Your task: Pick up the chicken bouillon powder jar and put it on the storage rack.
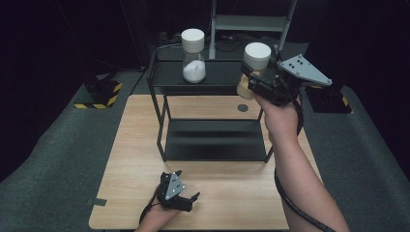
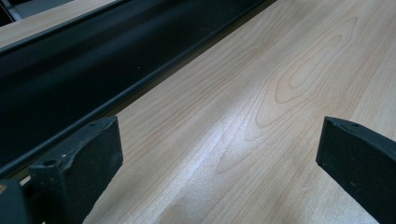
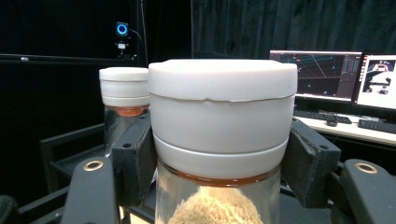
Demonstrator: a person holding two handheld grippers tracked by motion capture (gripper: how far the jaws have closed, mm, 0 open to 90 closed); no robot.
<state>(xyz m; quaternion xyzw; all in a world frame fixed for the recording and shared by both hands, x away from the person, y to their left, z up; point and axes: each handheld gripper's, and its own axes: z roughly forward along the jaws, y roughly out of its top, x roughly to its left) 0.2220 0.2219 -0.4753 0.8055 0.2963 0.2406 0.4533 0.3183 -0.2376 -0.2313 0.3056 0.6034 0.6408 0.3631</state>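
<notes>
From the high view we count two jars: one with white powder (image 1: 194,55) on the black shelf's (image 1: 159,77) top tier, one tan-filled jar (image 1: 253,65) clamped by our right gripper (image 1: 258,77) above that tier's right end. Our left gripper (image 1: 186,191) rests near the table's (image 1: 130,159) front edge. In the left gripper view, our jaws gape over bare wood beside the shelf's bottom tier (image 2: 70,70). In the right gripper view, jaws squeeze the tan-filled jar (image 3: 222,140) below its lid.

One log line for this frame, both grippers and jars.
right gripper: shut on tan-powder jar, held above shelf | left gripper: open, on table | white-powder jar: on top shelf

Monitors (image 3: 327,74) glow behind a keyboard (image 3: 380,125); yellow-striped blocks (image 1: 99,93) flank the table (image 1: 135,159).
</notes>
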